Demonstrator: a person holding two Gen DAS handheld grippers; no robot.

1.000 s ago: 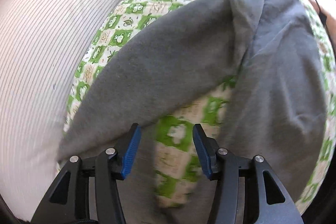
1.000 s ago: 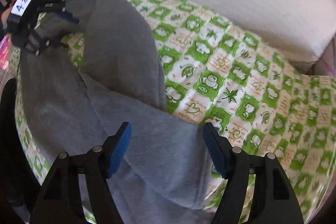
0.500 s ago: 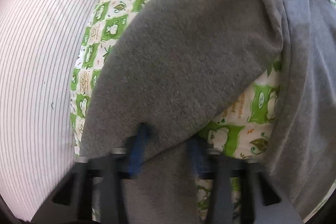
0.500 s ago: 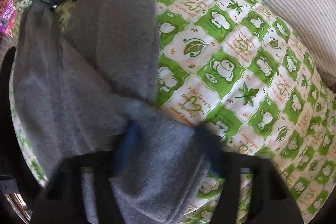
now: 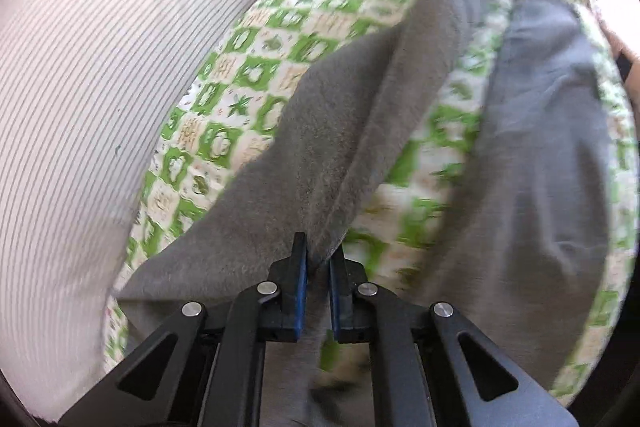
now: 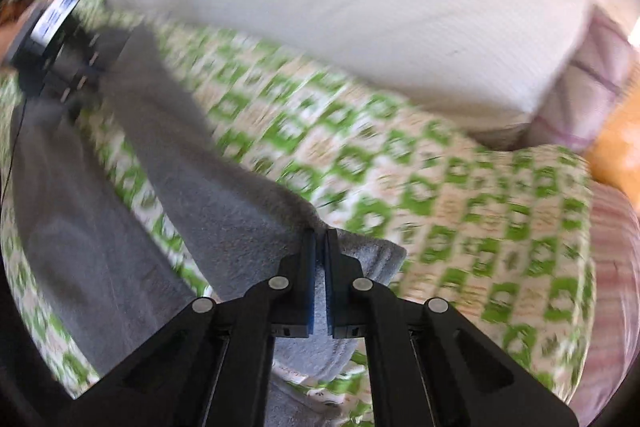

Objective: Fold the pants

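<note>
Both grippers have clamped down and lifted the grey pants (image 5: 328, 155) since a second ago.
Left gripper (image 5: 318, 259) and right gripper (image 6: 319, 247) each pinch fabric above the green-checked bed (image 6: 460, 211), beside its striped pillow edge.

At bottom centre, the left gripper (image 5: 318, 263) pinches a fold of soft grey fleece pants (image 5: 332, 147) (blurred) over a green-and-white checked sheet (image 5: 256, 75).
</note>
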